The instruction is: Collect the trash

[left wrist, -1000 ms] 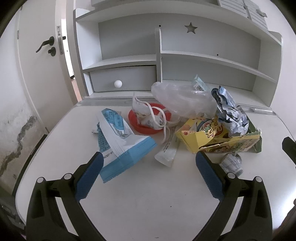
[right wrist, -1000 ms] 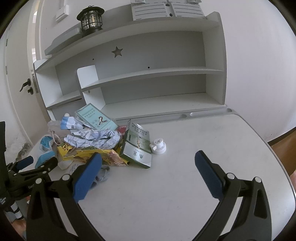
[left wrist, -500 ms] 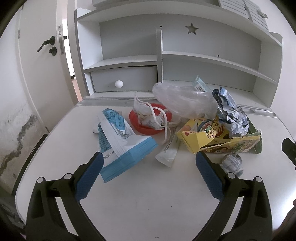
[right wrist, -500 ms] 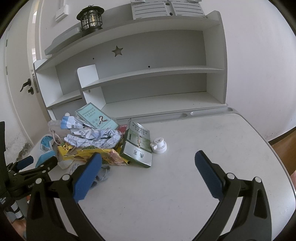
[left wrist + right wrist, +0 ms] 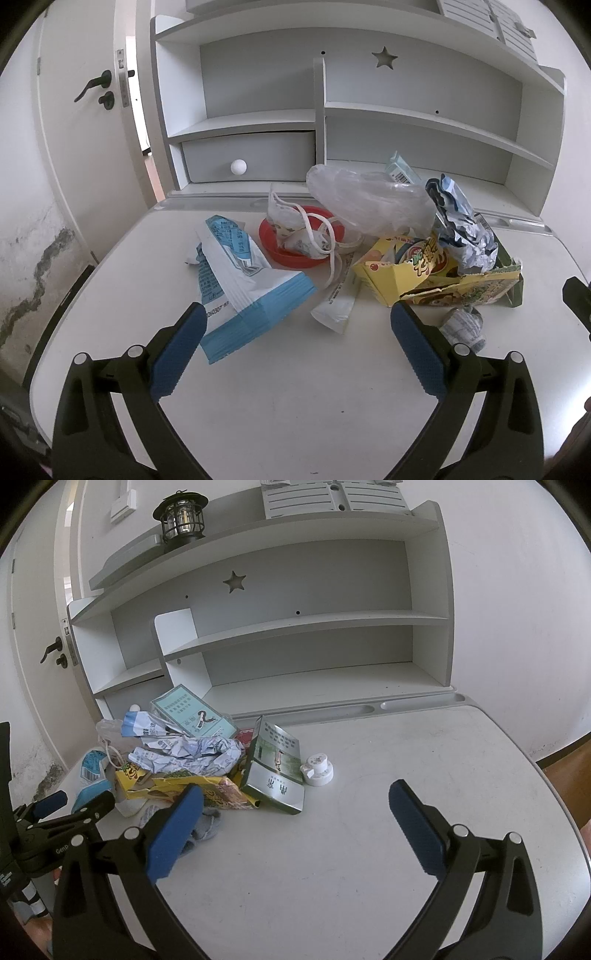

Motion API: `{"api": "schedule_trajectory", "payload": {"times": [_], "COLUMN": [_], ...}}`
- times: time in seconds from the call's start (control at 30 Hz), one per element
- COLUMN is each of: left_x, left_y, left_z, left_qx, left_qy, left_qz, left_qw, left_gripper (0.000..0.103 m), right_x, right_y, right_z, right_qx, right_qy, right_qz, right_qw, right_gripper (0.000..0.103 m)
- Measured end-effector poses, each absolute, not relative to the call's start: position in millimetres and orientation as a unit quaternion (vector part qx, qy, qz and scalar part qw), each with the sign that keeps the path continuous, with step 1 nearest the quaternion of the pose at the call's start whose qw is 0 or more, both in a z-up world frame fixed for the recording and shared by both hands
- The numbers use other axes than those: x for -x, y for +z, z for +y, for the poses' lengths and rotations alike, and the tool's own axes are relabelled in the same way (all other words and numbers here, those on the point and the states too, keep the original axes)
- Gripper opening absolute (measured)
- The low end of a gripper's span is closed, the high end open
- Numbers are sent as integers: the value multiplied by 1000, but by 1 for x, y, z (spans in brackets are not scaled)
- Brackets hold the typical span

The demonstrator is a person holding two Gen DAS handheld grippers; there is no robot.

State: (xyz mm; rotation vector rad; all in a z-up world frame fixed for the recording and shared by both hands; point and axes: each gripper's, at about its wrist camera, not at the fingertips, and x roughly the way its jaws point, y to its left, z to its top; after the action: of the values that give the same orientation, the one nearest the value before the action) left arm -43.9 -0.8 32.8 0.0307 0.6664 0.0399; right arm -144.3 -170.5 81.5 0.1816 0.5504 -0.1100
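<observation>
A pile of trash lies on the white desk (image 5: pixel 295 387). In the left wrist view I see a blue-and-white wrapper (image 5: pixel 240 280), a red dish (image 5: pixel 291 251) with a face mask (image 5: pixel 295 229), a clear plastic bag (image 5: pixel 373 203), a torn yellow box (image 5: pixel 424 273) and crumpled foil (image 5: pixel 461 229). My left gripper (image 5: pixel 295 332) is open, just short of the pile. In the right wrist view a green carton (image 5: pixel 275 768), a white cap (image 5: pixel 317 770) and crumpled paper (image 5: pixel 192 755) show. My right gripper (image 5: pixel 295 812) is open over bare desk, right of the pile.
A white shelf unit (image 5: pixel 295 620) with a drawer (image 5: pixel 251 158) backs the desk. A lantern (image 5: pixel 181 515) stands on top. A door (image 5: pixel 85 110) is at the left. The desk's right half (image 5: pixel 424 757) has free room. The left gripper's fingers (image 5: pixel 48 805) show at the right view's left edge.
Both views have shifted only slightly; the grippers stay open and the trash has not moved.
</observation>
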Motion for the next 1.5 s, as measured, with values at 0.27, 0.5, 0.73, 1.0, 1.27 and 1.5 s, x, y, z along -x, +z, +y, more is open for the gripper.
{"api": "schedule_trajectory", "payload": {"times": [0.27, 0.5, 0.73, 1.0, 1.27, 1.5], "left_x": [43, 44, 48, 38, 0, -25], "left_y": [33, 33, 36, 60, 44, 48], "left_z": [0, 0, 11, 81, 118, 84], "left_qx": [-15, -14, -25, -14, 25, 19], "left_qy": [20, 20, 23, -32, 2, -10], "left_qz": [327, 327, 312, 356, 410, 407], "left_qw": [945, 945, 949, 934, 912, 913], "left_gripper": [97, 97, 97, 97, 97, 97], "right_x": [144, 144, 173, 130, 70, 29], "right_y": [81, 82, 89, 72, 57, 38], "right_z": [-171, -171, -172, -188, -202, -193], "right_qx": [-89, -89, -103, -66, -64, -57], "right_qy": [-54, -54, -28, -6, -36, -27], "right_qz": [272, 272, 182, 310, 404, 450], "right_qw": [957, 957, 977, 948, 912, 891], "right_gripper": [97, 97, 97, 97, 93, 85]}}
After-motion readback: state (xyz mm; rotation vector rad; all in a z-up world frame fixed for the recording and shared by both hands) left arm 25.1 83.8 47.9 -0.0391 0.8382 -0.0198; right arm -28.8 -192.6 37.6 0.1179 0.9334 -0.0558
